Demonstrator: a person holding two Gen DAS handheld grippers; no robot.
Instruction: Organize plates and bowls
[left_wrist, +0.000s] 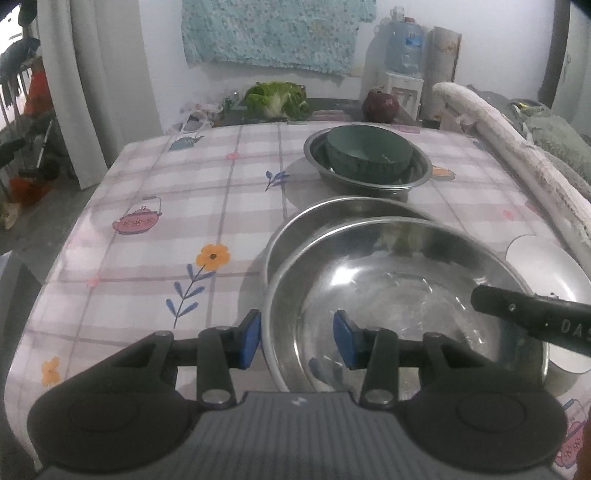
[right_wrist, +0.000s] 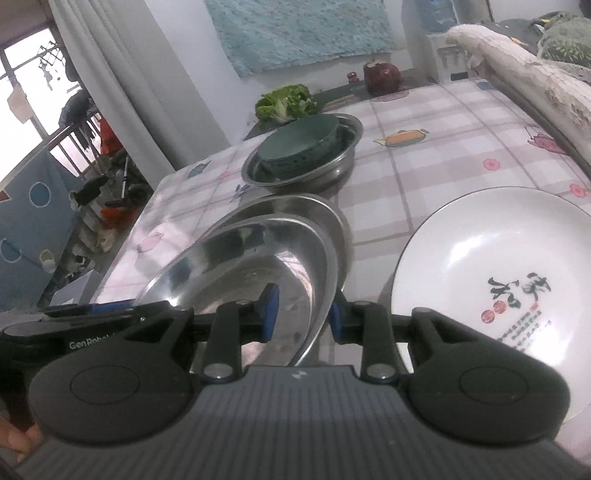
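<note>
A large steel bowl (left_wrist: 406, 277) hangs partly over a second steel bowl (left_wrist: 314, 218) on the checked tablecloth. My left gripper (left_wrist: 298, 341) straddles its near-left wall and is shut on it, one blue pad outside the rim and one inside. My right gripper (right_wrist: 303, 315) stands astride the opposite rim of the same bowl (right_wrist: 240, 266). Its outer pad is by the rim, its inner pad is clear of the metal, and it is open. One of its black fingers (left_wrist: 517, 317) reaches into the left wrist view from the right. Farther back a green bowl (left_wrist: 369, 155) sits in a steel basin (left_wrist: 417, 177).
A white plate (right_wrist: 491, 295) with painted writing lies right of the steel bowls. A rolled pale blanket (left_wrist: 498, 140) runs along the table's right side. Cabbage (left_wrist: 275, 98) and a dark red jar (left_wrist: 380, 107) stand behind the table. The table's left edge (left_wrist: 74, 236) drops to the floor.
</note>
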